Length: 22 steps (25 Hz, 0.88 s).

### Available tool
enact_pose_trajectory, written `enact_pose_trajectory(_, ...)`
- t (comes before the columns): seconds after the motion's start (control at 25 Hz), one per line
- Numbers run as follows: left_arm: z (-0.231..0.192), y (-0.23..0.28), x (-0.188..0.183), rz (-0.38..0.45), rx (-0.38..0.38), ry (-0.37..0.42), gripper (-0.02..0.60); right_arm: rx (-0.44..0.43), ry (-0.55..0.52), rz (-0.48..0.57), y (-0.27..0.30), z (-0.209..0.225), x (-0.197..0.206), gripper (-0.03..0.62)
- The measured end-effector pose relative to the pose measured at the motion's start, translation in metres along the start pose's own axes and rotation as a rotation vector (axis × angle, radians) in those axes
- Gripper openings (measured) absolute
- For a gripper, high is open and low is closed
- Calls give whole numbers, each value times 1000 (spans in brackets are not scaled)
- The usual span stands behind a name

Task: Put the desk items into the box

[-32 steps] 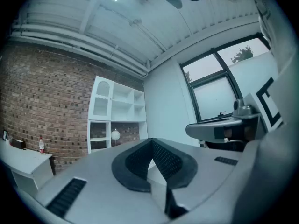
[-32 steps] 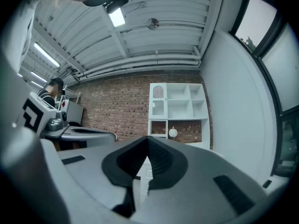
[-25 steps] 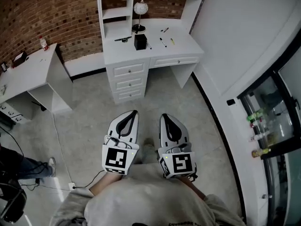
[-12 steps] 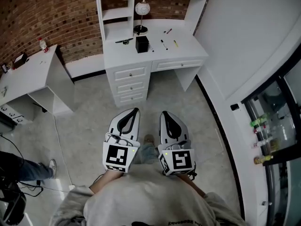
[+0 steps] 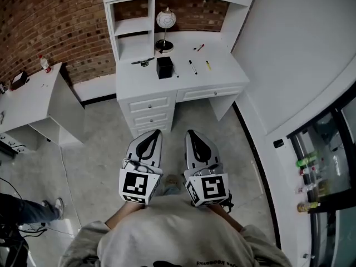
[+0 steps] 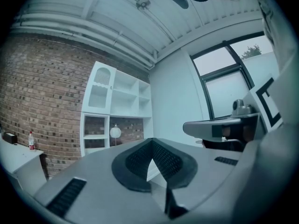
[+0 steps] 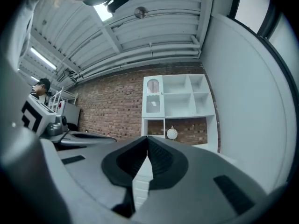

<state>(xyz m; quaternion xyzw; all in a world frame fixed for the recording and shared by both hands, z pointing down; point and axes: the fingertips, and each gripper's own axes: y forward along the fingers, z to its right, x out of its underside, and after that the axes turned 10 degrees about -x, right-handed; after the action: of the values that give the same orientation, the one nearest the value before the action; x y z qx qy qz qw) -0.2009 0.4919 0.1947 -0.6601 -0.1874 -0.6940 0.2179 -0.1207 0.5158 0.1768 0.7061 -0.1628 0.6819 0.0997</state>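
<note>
As the person walked closer, the white table (image 5: 222, 74) had grown larger in the upper middle of the head view. Its black box (image 5: 164, 67) and scattered pens (image 5: 192, 67) lay untouched. The left gripper (image 5: 157, 132) and right gripper (image 5: 190, 132), fingers pressed together on nothing, were still well short of them.

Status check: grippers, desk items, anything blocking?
Left gripper and right gripper shut, empty, well short of the desk. Black box and pens untouched on the desktop. Floor ahead shows no obstacle.
</note>
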Motion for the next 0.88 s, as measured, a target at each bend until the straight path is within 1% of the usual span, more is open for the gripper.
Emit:
enact_pose_trajectory(0.24,-9,66,-3,19,-34,9,4,-54,-15,11,51,45,4,18)
enact_pose_trajectory(0.36,-11,97,-2,22,-46,14,4,-60,-15,17,69,71,7,18)
enact_pose_trajectory(0.44,-11,114,-1,20,-49,21,5,-59,4,17,79,87,12,18)
enact_pose_trajectory(0.68,-18,142,4,-6,-77,46,3,-38,75,5,95,125,29,18)
enact_pose_trajectory(0.88,-19,159,15,-26,-79,41,5,-31,82,-21,104,140,42,18)
